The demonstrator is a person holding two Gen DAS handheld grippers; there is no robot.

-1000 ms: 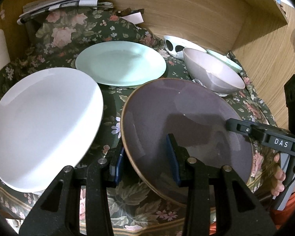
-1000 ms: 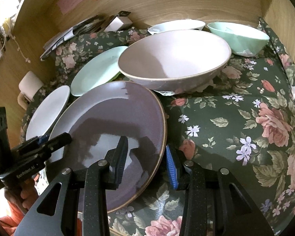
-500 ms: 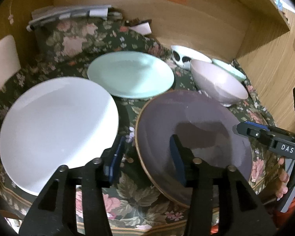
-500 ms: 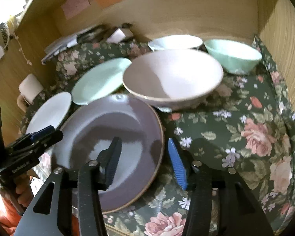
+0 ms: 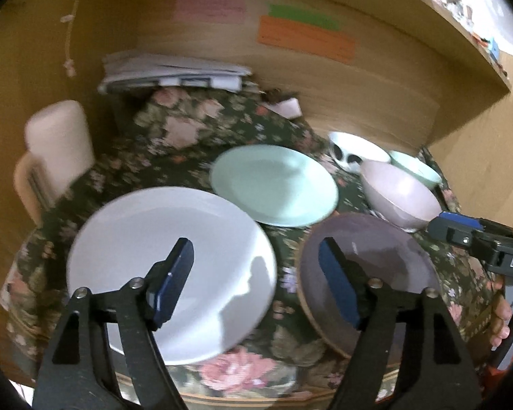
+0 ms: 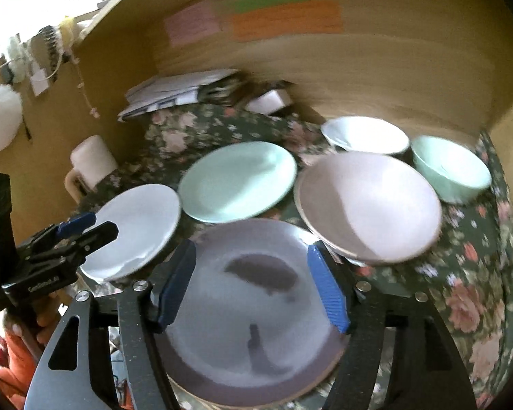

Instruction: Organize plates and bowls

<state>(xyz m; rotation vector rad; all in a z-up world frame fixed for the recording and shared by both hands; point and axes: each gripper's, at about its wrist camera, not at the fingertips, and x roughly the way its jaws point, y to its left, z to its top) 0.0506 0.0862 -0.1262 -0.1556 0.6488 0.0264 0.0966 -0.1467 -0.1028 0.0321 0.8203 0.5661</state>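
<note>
A purple plate lies at the table's front, also in the left wrist view. A white plate lies left of it and a mint plate behind. A pink bowl, a white bowl and a mint bowl stand at the right. My left gripper is open and empty, raised above the gap between the white and purple plates. My right gripper is open and empty above the purple plate.
The table has a dark floral cloth and wooden walls behind and at the right. A paper stack lies at the back. A cream chair stands at the left. Coloured notes hang on the back wall.
Both grippers have opened wide and pulled up and back from the purple plate's rim. The plate now lies flat on the cloth. The left gripper has shifted left, toward the white plate.
</note>
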